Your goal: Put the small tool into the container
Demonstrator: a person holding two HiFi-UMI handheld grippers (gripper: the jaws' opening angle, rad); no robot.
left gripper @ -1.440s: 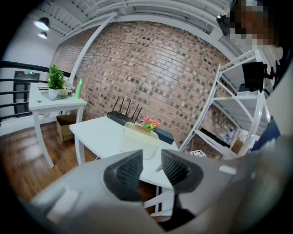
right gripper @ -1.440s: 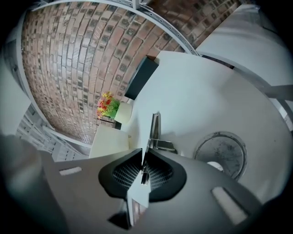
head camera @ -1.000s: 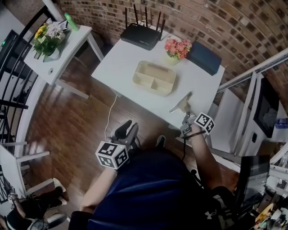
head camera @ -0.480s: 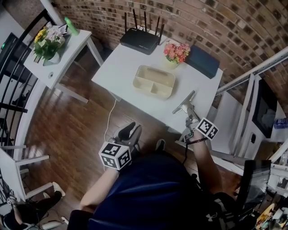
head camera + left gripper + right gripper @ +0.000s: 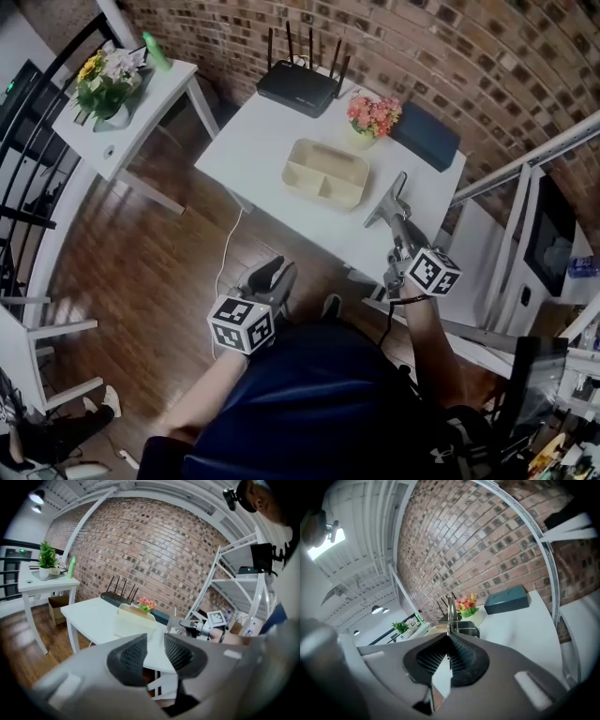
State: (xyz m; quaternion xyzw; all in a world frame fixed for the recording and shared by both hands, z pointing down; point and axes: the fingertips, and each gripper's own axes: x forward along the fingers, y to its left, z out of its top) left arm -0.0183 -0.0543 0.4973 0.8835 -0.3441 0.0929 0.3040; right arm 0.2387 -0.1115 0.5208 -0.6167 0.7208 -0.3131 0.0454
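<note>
A beige divided container [image 5: 326, 173] sits in the middle of the white table [image 5: 262, 141]. My right gripper [image 5: 401, 228] is shut on a small flat metal tool [image 5: 387, 202], which it holds above the table's front right corner, to the right of the container. In the right gripper view the tool's thin blade [image 5: 449, 613] sticks out past the shut gripper [image 5: 449, 649], with the container [image 5: 435, 630] beyond it. My left gripper [image 5: 269, 275] hangs open and empty over the floor near my body. The left gripper view shows the open gripper [image 5: 153, 652], the container [image 5: 135, 615] and the tool [image 5: 174, 619].
At the table's back stand a black router [image 5: 301, 85], a pot of pink flowers [image 5: 373, 114] and a dark blue box [image 5: 425, 137]. A side table [image 5: 127, 112] with a plant is at the left. White shelving [image 5: 525, 225] stands at the right.
My right gripper has carried the tool a little farther over the table, nearer the container's level. The left gripper has hardly moved.
</note>
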